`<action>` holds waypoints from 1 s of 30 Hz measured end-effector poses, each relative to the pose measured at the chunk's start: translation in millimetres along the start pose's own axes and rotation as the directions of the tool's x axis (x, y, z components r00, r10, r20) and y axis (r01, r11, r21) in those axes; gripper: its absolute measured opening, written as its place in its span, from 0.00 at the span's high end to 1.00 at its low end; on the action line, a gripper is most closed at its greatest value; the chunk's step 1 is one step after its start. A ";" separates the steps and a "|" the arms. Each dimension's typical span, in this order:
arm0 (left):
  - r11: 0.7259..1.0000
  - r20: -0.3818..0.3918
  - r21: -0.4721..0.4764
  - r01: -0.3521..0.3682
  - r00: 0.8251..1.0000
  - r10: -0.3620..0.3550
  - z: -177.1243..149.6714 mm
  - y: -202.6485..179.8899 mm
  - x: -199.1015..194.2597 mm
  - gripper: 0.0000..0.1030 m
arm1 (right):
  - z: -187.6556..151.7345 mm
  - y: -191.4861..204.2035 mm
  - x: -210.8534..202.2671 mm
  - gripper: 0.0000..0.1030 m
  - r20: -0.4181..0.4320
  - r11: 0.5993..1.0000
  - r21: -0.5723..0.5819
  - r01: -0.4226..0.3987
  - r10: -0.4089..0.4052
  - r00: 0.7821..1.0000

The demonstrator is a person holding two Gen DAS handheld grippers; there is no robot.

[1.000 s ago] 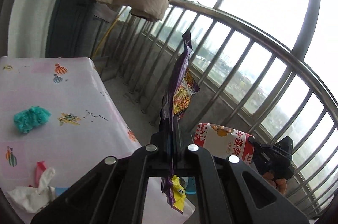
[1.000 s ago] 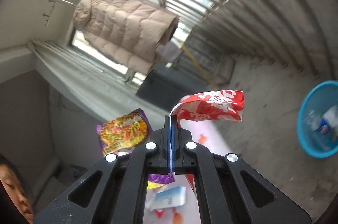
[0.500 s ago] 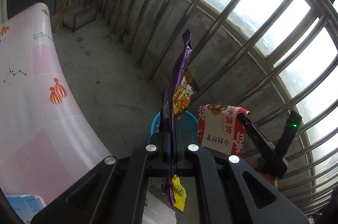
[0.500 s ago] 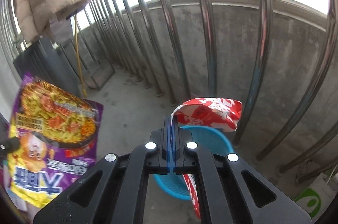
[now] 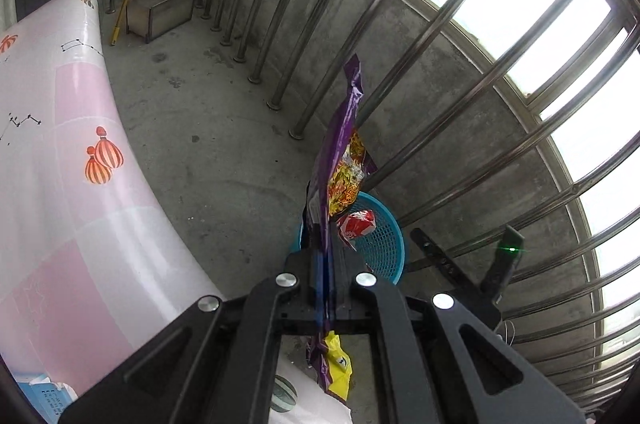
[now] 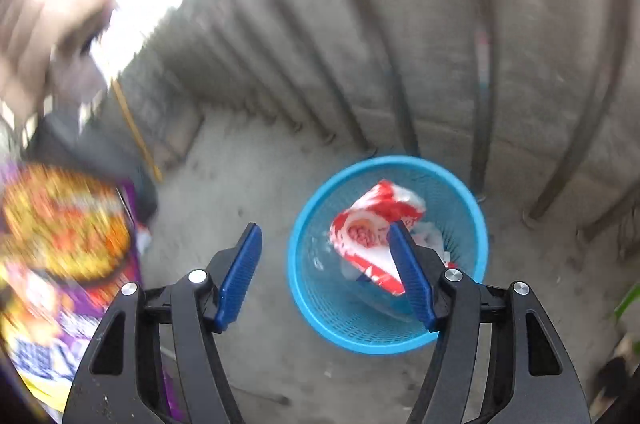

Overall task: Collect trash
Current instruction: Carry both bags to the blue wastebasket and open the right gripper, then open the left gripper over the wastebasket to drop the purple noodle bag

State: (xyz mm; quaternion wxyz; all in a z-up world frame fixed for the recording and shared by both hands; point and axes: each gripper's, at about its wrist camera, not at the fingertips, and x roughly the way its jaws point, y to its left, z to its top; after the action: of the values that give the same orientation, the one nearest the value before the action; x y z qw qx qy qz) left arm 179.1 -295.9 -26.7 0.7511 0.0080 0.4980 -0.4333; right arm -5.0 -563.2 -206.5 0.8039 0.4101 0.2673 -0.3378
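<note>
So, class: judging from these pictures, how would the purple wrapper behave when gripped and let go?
Probably stiffish film: the purple wrapper stands up edge-on above the shut left gripper, yet it is creased. Likely very light, since a pinch on one thin edge carries it. Released, it may flutter rather than drop straight, so it could miss the blue basket.

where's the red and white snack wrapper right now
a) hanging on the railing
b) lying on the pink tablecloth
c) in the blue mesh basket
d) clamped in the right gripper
c: the red and white wrapper sits inside the blue mesh basket, while the right gripper above it has its jaws opening with nothing pressed between them.
</note>
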 end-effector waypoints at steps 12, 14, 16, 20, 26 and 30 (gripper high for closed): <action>0.991 -0.094 0.090 0.100 0.991 -0.092 16.7 -80.0 80.0 0.99 | 5.5 -80.4 -55.1 0.39 0.130 0.944 0.326 -0.046 0.003 0.992; 0.992 -0.131 0.080 0.102 0.987 -0.091 21.6 -88.7 109.3 0.92 | 4.0 -82.1 -54.7 0.39 0.123 0.942 0.330 -0.054 0.014 0.992; 0.997 -0.196 0.042 0.068 0.979 -0.058 21.9 -88.2 140.4 0.57 | 4.9 -83.6 -51.7 0.39 0.111 0.939 0.338 -0.056 0.020 0.994; 1.000 -0.211 -0.009 -0.028 0.977 0.026 13.3 -72.8 159.8 0.50 | 0.3 -87.1 -45.6 0.39 0.076 0.941 0.334 -0.058 0.035 0.996; 0.999 -0.152 -0.014 -0.044 0.987 0.042 11.9 -55.7 115.5 0.50 | -5.6 -92.0 -21.7 0.39 0.007 0.944 0.325 -0.056 0.057 0.998; 1.000 -0.077 0.014 -0.028 0.997 0.029 12.0 -44.7 57.6 0.50 | -9.3 -100.1 -6.1 0.44 -0.056 0.946 0.323 -0.015 0.034 0.998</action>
State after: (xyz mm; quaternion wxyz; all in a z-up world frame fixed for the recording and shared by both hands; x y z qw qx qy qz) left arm 165.9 -366.2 -45.4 0.7372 0.0369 0.5237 -0.4253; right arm -86.6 -596.9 -254.9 0.7218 0.5492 0.2277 -0.3543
